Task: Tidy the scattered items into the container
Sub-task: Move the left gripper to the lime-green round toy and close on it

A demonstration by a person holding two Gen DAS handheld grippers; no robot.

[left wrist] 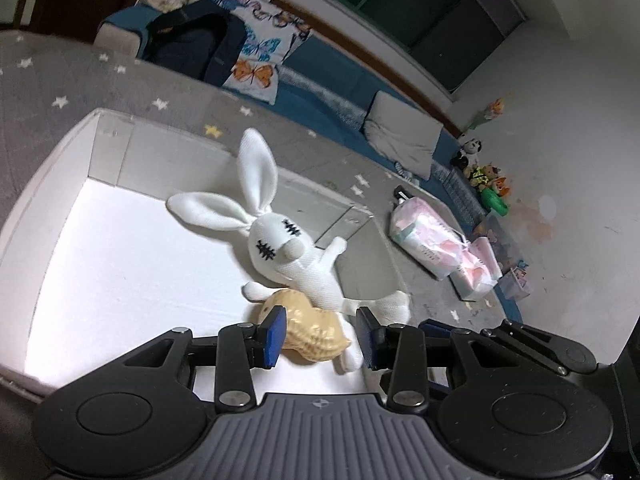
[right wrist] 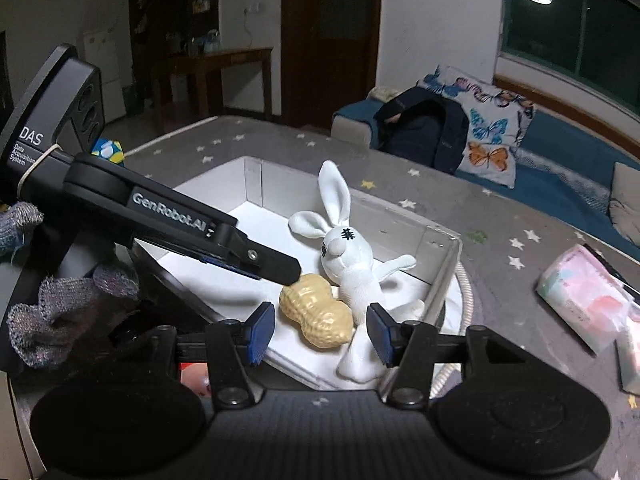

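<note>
Rabbit (right wrist: 352, 264) legs hidden behind right tongs (right wrist: 320, 334).

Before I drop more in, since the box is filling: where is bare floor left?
Free: the box floor left of the rabbit, up to the far wall. Crowded: the near right corner, where the peanut lies against the rabbit.

inside the white box (left wrist: 104, 152), the broad floor left of the plush rabbit (left wrist: 296, 256) is lying bare, giving a gripper room to pass. the rabbit and the peanut toy (right wrist: 318, 318) are crowding the near right corner, and the left gripper (right wrist: 280, 270) is reaching over the peanut, blocking that side.
</note>
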